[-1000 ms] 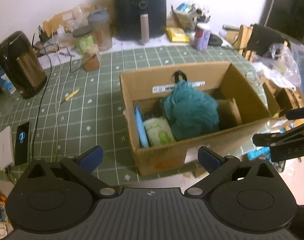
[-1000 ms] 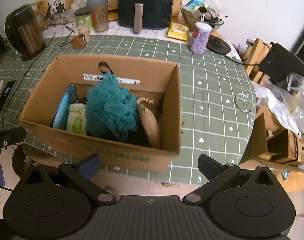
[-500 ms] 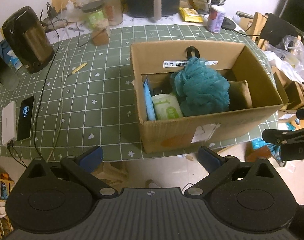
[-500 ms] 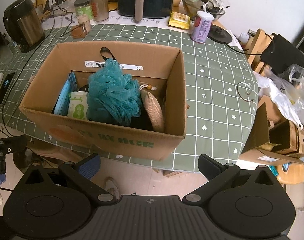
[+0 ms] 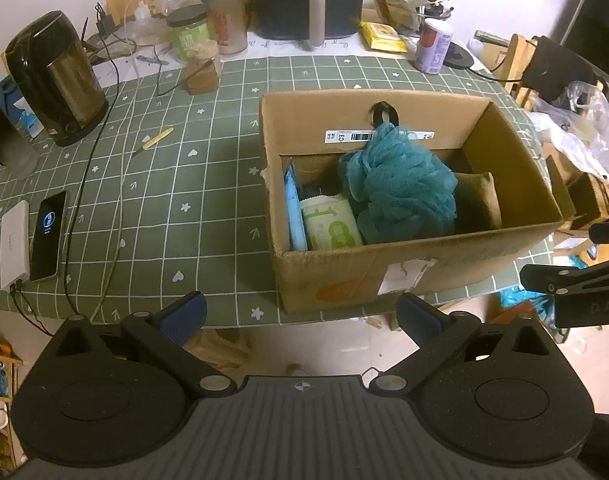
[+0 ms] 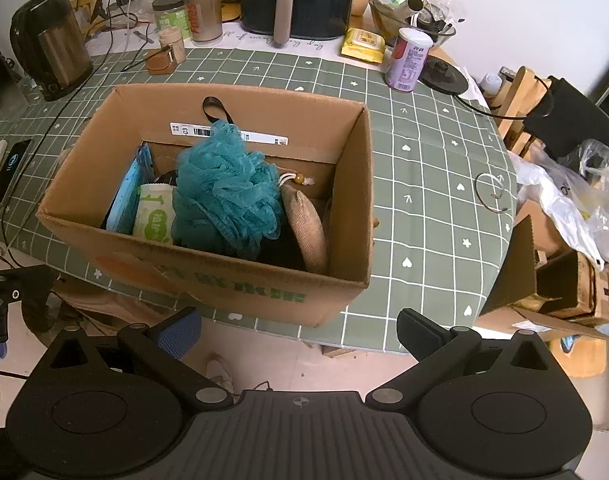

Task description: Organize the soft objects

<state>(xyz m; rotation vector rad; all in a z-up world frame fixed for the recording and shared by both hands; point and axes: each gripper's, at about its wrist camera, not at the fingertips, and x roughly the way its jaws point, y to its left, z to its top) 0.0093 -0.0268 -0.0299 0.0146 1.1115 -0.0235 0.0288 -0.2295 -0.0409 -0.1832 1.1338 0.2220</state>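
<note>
Both grippers hanging back off the near edge of the table, jaws spread wide and empty, cardboard box ahead of both.

The cardboard box [image 6: 208, 276] is sitting at the near edge of the table [image 5: 208, 184], open top up; the teal bath pouf [image 6: 228, 192] is riding highest in it, mid-box, with the green-and-white wipes pack [image 6: 154, 218] and a blue pack [image 6: 124, 196] standing against the left wall and a tan drawstring pouch [image 6: 306, 224] leaning at the right. From the right gripper [image 6: 298, 332] the pouf is lying ahead and a little left; from the left gripper [image 5: 300, 316] it is lying ahead and to the right. Neither is touching anything. Judgement: the pouf is roundish, no long axis to match; either gripper would be reaching in over the box's near wall, the right looking slightly better centred.
</note>
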